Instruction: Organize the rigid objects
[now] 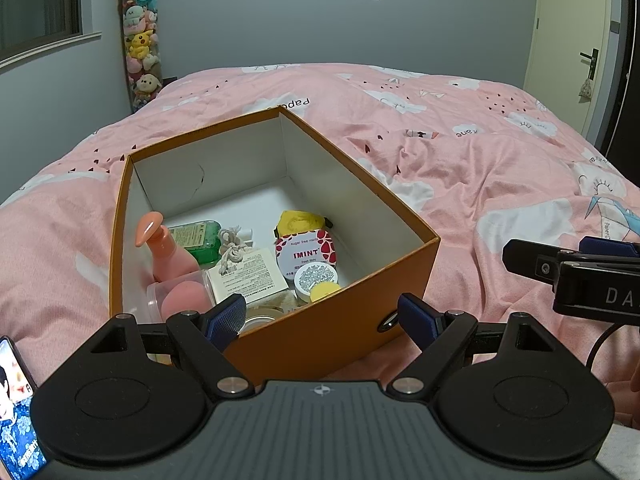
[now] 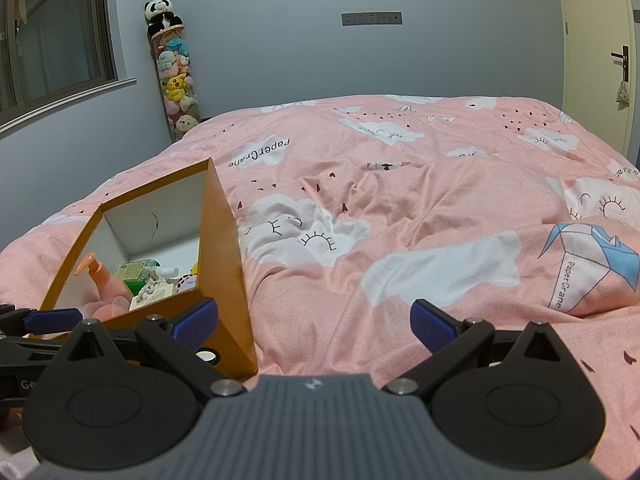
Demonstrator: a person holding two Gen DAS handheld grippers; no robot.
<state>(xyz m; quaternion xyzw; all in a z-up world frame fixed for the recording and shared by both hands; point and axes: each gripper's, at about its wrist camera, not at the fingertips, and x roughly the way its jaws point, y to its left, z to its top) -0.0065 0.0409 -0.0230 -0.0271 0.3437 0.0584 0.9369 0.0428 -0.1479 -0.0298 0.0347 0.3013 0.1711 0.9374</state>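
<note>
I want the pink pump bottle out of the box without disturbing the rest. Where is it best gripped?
Grip the pink pump bottle by its narrow neck under the pump head, coming down from above: it leans in the orange box's left corner, walled in by the box side and the green bottle.

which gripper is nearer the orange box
Left. The left gripper straddles the orange box at its near wall; the right gripper sits beside it over the bedspread.

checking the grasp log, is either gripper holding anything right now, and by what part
Nothing is held. The left gripper is open over the orange box; the right gripper is open above the pink bedspread.
</note>
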